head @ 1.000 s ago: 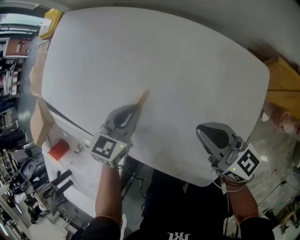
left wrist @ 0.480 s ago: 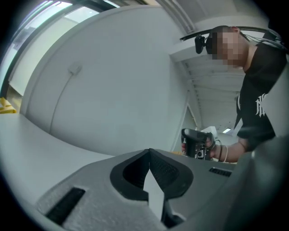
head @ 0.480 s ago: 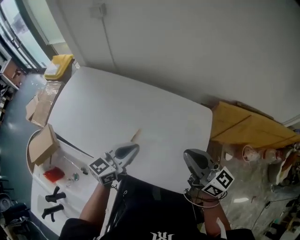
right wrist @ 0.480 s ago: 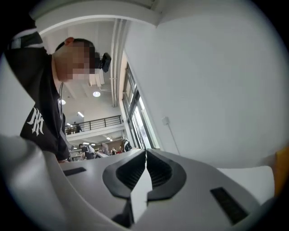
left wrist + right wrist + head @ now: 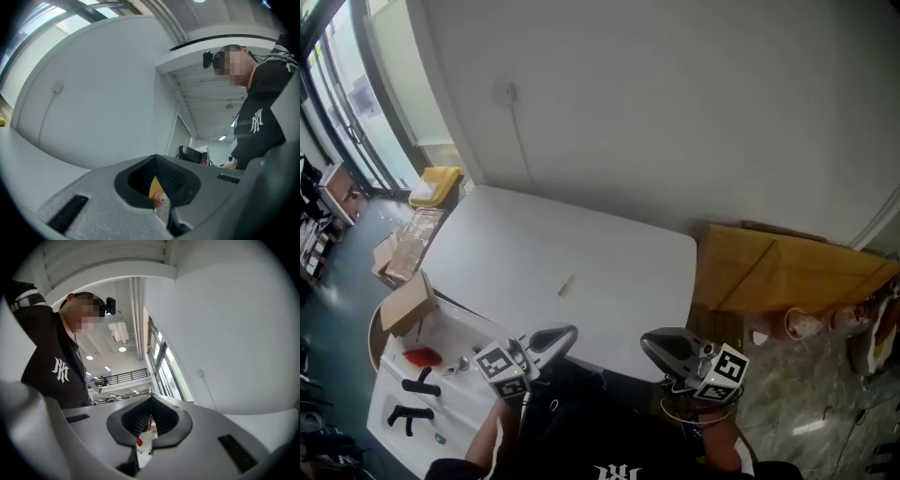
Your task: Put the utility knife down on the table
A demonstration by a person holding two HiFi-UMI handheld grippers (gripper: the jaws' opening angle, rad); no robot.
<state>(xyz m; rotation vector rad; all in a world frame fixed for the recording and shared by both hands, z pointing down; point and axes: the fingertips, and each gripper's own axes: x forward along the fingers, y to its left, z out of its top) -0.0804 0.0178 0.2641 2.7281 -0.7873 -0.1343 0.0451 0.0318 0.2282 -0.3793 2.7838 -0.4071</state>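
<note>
Utility knife (image 5: 567,284) lies mid-bench (image 5: 506,234), well apart from left tool (image 5: 570,331) and right tool (image 5: 646,343), both closed on nothing at the near edge; only a careless swing could knock it.

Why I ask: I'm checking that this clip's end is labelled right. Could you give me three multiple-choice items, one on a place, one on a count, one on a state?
1. Where is the utility knife? A in a drawer; B on a shelf; C on the white table.
2. How many tools show in the head view? A one; B two; C three.
3. How do the jaws of the left tool stand? A together, nothing between; B clamped on the knife; C wide apart.
Answers: 1 C, it lies on the tabletop, apart from both tools. 2 B, the left tool and the right tool are all that show. 3 A, the left gripper view shows them closed and empty.
</note>
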